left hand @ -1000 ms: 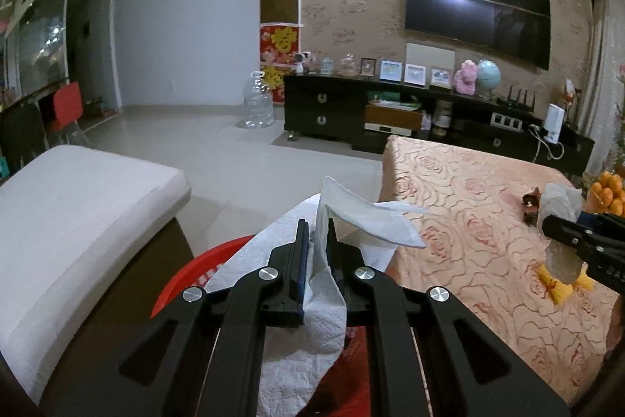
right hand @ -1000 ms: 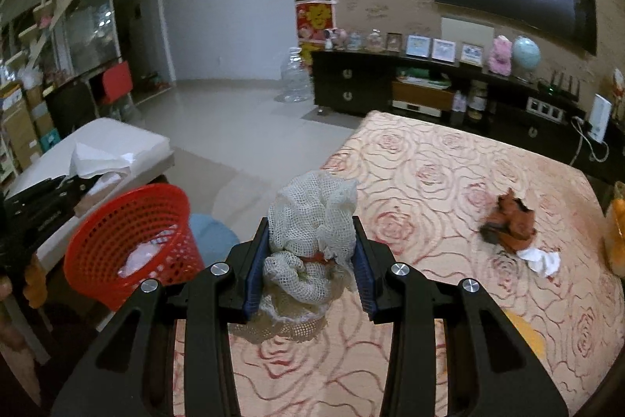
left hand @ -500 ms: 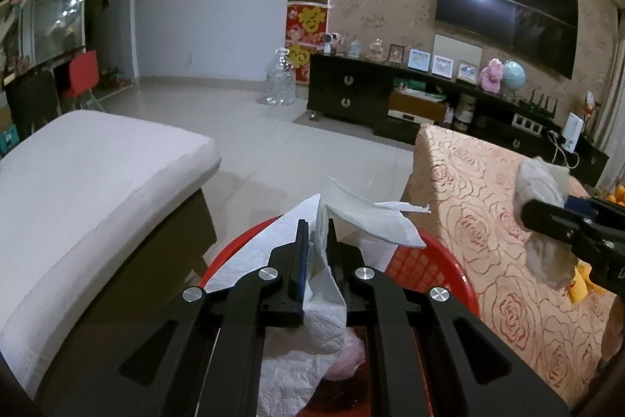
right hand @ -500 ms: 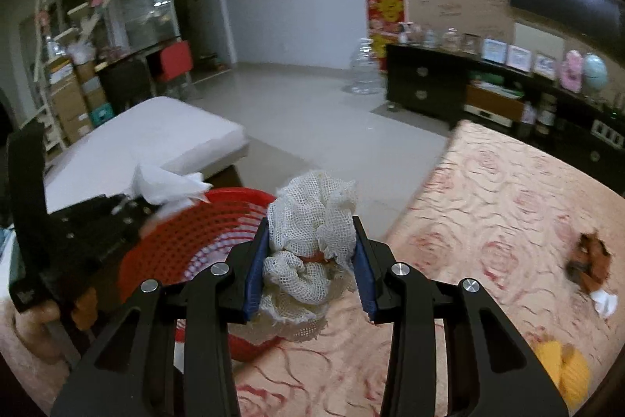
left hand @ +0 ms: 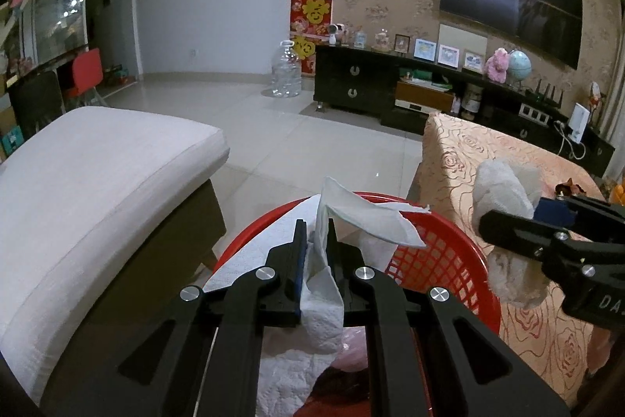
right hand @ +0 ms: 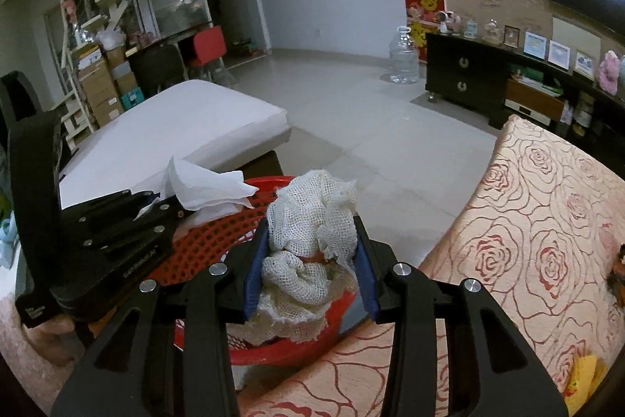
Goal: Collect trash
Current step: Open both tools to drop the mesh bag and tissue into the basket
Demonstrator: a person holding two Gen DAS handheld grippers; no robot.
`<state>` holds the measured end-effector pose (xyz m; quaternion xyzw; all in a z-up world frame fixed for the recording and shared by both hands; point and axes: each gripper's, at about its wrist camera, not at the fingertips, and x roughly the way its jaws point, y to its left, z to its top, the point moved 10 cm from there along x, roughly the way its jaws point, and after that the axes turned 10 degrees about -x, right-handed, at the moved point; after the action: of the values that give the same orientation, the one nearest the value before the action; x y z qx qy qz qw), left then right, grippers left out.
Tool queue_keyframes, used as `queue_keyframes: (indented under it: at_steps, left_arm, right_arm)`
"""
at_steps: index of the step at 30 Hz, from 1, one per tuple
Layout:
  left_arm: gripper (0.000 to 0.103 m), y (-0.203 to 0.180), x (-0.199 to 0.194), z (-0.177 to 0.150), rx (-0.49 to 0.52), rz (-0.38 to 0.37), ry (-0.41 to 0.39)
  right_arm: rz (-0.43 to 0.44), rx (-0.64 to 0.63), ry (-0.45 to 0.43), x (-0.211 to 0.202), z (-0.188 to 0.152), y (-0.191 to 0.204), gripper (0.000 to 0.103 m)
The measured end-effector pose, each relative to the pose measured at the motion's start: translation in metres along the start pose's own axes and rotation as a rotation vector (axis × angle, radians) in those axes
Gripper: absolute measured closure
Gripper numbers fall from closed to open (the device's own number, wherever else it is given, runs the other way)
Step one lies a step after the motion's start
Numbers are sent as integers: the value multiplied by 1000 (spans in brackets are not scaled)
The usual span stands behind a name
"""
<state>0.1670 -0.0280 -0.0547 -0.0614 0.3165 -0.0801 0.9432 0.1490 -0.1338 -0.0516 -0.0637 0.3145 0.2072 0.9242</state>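
Hovering over the round red plastic mesh basket (left hand: 441,256), both grippers carry trash that is not yet inside it. The left gripper (left hand: 314,241) has its jaws clamped narrow on a crumpled white paper towel (left hand: 324,292), whose loose corner fans out above the rim while its lower fold hangs toward more paper and a pink scrap already lying in the basket. The right gripper (right hand: 310,260) has a bundled off-white gauze net with a reddish band (right hand: 312,233) between its blue pads (right hand: 252,272); its jaws are opening, and the pads appear barely to press the bundle's sides.

The main risk sits with the net. It hangs over the basket's near rim, on the side next to the table draped in a peach cloth with a red rose pattern (right hand: 547,241), not over the middle. If it drops from here, it may catch on the rim and roll onto the cloth, or slip into the gap between basket and table. Its open weave could also snag on a pad and cling instead of falling.

The towel is light and broad; released this high, its spread corner could drape over the rim or drift toward the white cushioned bench (left hand: 97,174). The two grippers are also close together and could knock each other.
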Motion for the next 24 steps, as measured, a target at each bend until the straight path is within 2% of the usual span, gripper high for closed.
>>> queue_keyframes:
  at_steps: [6, 9, 11, 16, 24]
  left_arm:
    - [91, 1, 2, 0, -6, -5, 8]
    - [77, 1, 2, 1, -14, -10, 5]
    - [62, 1, 1, 2, -22, -12, -3]
    - [42, 3, -3, 4, -46, -18, -17]
    - [30, 1, -12, 6, -61, -48, -43]
  right_arm:
    - [12, 5, 16, 10, -3, 5, 48]
    - [8, 0, 13, 10, -3, 7, 40]
    - [1, 3, 9, 10, -3, 6, 38]
    - [-16, 28, -2, 4, -3, -6, 37]
    - [-48, 55, -20, -11, -5, -23, 37]
